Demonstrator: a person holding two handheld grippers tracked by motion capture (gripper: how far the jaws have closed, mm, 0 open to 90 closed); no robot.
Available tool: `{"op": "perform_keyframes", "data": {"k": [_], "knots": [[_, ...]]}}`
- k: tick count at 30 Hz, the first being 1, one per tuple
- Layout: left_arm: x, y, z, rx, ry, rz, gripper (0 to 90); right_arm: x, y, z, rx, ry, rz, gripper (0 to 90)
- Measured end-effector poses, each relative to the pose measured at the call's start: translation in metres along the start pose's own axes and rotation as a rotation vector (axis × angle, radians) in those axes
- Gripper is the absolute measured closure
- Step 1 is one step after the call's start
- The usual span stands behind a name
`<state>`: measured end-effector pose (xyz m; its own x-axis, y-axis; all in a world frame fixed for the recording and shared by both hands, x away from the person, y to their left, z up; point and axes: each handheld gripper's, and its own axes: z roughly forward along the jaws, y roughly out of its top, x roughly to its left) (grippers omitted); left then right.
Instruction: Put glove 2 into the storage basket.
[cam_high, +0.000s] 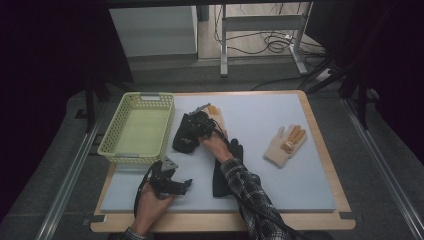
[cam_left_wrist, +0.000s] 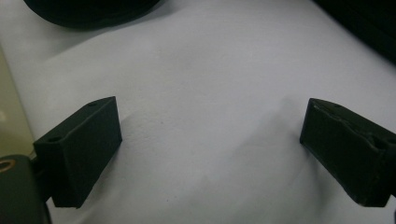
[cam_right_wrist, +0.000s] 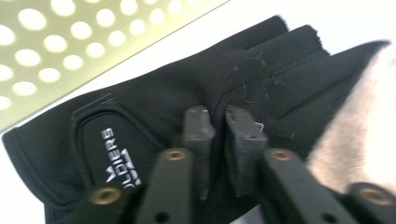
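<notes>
Right gripper view: right gripper (cam_right_wrist: 217, 116) jaws pinch black glove (cam_right_wrist: 154, 116); left gripper (cam_left_wrist: 210, 140) jaws spread.

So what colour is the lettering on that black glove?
Pale grey-white lettering on the black fabric glove; clearest in the right gripper view.

Your black fingerless glove (cam_right_wrist: 154, 116), white logo on the cuff, lies flat near the mat's far-left edge, fabric pinched up.

A lab test bench: a grey mat on a wooden-edged table (cam_high: 320, 145) between aluminium rails (cam_high: 65, 185), loose black cables (cam_high: 270, 45) around metal frame legs (cam_high: 223, 45) behind.
</notes>
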<state>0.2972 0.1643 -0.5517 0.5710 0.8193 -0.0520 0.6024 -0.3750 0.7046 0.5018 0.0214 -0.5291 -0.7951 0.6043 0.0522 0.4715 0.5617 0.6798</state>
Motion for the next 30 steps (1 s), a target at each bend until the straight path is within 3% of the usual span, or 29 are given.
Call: {"op": "perform_keyframes", "data": {"k": [7, 14, 22, 30], "knots": [[0.000, 0.000, 0.000, 0.001, -0.001, 0.000, 5.6, 0.005, 0.002, -0.005, 0.000, -0.002, -0.022, 86.6], [0.000, 0.000, 0.000, 0.001, 0.000, 0.000, 5.5, 0.010, 0.009, -0.022, -0.049, 0.086, -0.016, 86.4], [0.000, 0.000, 0.000, 0.001, 0.002, 0.000, 5.6, 0.011, 0.013, -0.053, -0.080, 0.093, -0.027, 86.4], [0.000, 0.000, 0.000, 0.002, 0.001, 0.003, 5.5, 0.011, 0.000, -0.095, -0.092, 0.073, -0.027, 86.3]]}}
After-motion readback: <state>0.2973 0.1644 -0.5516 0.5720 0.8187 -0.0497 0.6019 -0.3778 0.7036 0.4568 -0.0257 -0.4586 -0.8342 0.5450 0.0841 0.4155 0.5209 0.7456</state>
